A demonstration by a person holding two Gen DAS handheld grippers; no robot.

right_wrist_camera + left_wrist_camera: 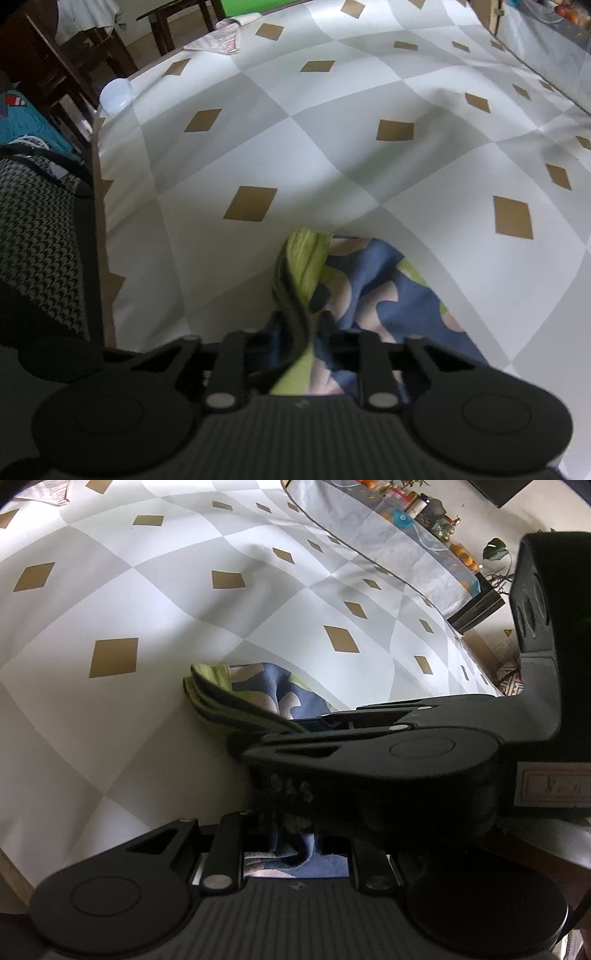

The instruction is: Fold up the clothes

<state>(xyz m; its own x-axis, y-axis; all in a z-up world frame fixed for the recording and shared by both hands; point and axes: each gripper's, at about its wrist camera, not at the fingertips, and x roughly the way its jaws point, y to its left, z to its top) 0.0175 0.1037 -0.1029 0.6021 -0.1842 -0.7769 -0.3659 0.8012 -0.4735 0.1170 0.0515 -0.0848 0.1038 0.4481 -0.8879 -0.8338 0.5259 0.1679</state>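
Surface: checked grey-and-white tablecloth (pixel 332 155) with tan diamonds covers the table you are working on; it is rumpled into soft ridges toward 1 o'clock in both wrist views.

Background: dark wooden chairs (pixel 74 62) stand at 10 o'clock in the right wrist view, and a cluttered shelf with jars and oranges (pixel 424 509) runs along 1 o'clock in the left wrist view.

Garment: the patterned garment (pixel 373 291), blue with pink and lime patches and a lime-green ribbed hem (pixel 306 258), lies bunched at the near edge of the cloth, at 6 o'clock of both views, running off toward 4 o'clock in the right wrist view.

Left gripper (pixel 291 834): your jaws are pressed together on a fold of the blue fabric, which hangs between them. That grip looks meant to anchor one end while the other hand works.

Right gripper (pixel 312 339): your jaws are pinched onto the green hem where it twists into the blue cloth. From the left wrist view this gripper (pixel 273 731) lies across the frame at 3 o'clock, its tips right at the hem, very near your left one.

Step, as I judge it: with both hands clamped close together on one edge, you seem set to lift and draw the garment out flat. Pull apart evenly, or the twisted hem may stay rolled.
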